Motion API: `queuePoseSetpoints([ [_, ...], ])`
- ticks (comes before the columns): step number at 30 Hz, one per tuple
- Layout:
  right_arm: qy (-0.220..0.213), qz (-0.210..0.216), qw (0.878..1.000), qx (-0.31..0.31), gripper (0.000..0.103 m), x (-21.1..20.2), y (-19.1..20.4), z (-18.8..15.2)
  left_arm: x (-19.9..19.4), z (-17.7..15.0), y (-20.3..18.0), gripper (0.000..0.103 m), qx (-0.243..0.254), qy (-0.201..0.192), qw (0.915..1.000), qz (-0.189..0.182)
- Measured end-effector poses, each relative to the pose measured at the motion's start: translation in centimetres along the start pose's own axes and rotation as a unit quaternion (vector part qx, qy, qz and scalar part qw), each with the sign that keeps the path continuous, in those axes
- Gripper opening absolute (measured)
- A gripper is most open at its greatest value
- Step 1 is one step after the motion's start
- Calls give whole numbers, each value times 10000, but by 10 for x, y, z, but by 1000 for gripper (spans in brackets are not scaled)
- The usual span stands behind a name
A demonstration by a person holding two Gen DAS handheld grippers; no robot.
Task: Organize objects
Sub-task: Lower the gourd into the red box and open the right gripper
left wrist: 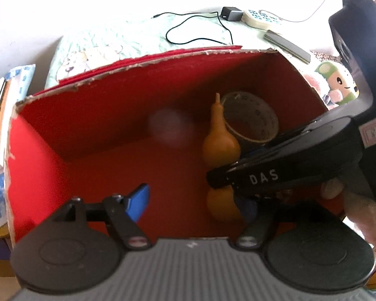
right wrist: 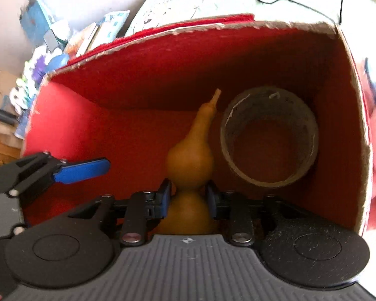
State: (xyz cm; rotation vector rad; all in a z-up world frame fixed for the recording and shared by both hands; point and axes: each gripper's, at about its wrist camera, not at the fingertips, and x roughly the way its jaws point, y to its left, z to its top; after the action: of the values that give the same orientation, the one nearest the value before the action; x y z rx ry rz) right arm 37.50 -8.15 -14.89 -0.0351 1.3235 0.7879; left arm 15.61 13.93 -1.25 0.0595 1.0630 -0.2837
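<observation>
With a tape roll (right wrist: 268,138) already lying in the red cardboard box (right wrist: 70,115), the right gripper (right wrist: 188,198) clasped the gourd (right wrist: 190,160) at its waist on the box floor, unreleased, while the left gripper (left wrist: 195,200) hung spread and empty.

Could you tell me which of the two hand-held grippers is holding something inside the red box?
The right hand-held gripper: its blue pads pinch the waist of the yellow gourd. The left hand-held gripper is open, holding nothing.
</observation>
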Motion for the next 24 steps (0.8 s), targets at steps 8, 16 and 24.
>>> queuePoseSetpoints([
  [8,-583,-106,9982,-16,36,-11,4,-7,12,4,1,79,-197,124,9990,372],
  [16,-1219,-339,9920,-33,29,-19,4,-12,15,3,-9,79,-55,136,9967,805],
  [24,-1270,464,9904,272,28,-24,-13,-9,11,1,-8,79,-65,-3,9970,766],
])
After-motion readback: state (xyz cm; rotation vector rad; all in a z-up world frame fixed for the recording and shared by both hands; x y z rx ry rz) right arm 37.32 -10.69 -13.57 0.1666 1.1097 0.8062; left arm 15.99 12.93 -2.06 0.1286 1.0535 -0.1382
